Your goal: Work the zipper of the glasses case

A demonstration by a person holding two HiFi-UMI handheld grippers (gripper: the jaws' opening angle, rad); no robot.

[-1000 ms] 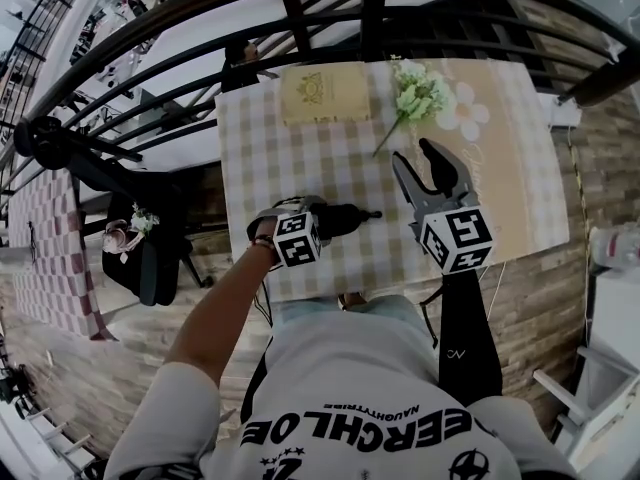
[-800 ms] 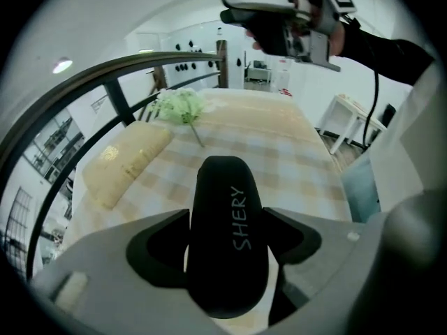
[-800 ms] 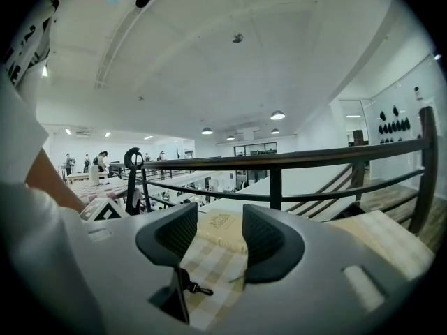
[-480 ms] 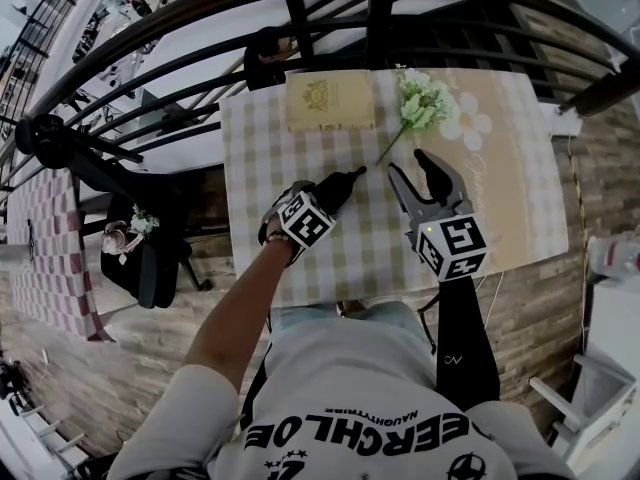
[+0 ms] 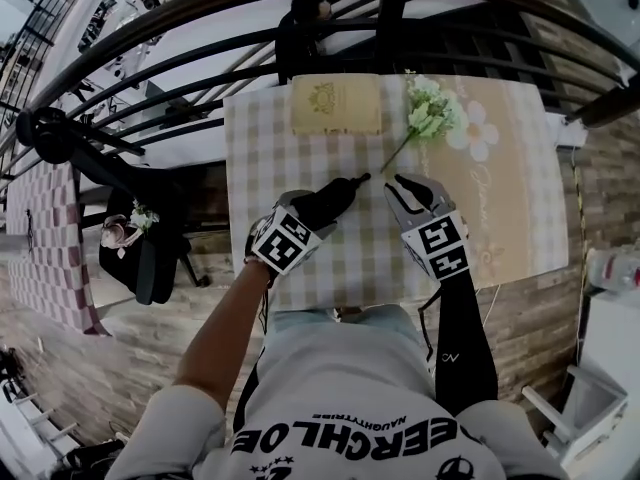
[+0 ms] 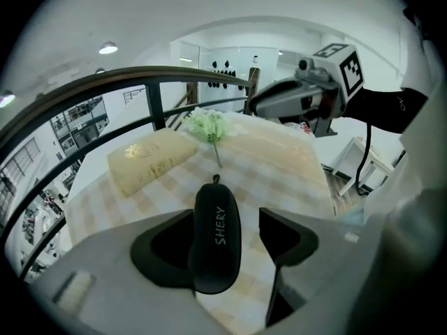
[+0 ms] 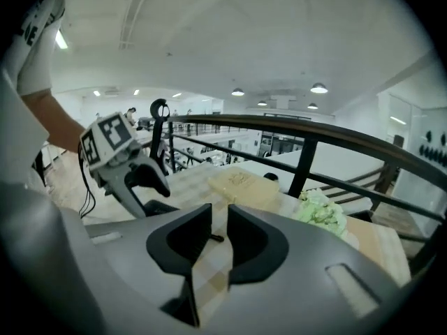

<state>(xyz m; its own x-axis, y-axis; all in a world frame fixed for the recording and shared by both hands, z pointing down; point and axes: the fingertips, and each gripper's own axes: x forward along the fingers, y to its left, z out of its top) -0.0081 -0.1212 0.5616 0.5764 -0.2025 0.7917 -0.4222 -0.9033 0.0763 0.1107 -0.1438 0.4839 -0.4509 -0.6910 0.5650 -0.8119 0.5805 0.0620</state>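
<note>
Lowered, the right gripper (image 5: 405,186), jaws just narrowing but unclamped, sits just right of the zipper pull (image 5: 362,177) tipping the glasses case (image 5: 330,198), clasped mid-frame by the left gripper (image 5: 316,210), pointing upper-right.

A beige rectangular box (image 5: 335,105) lies at the far edge of the checked-cloth counter (image 5: 360,260), a pale-green flower sprig (image 5: 432,114) just right of it. Nearer, the black oval glasses case (image 5: 330,201) sits in the left hand-held gripper (image 6: 229,225).
</note>
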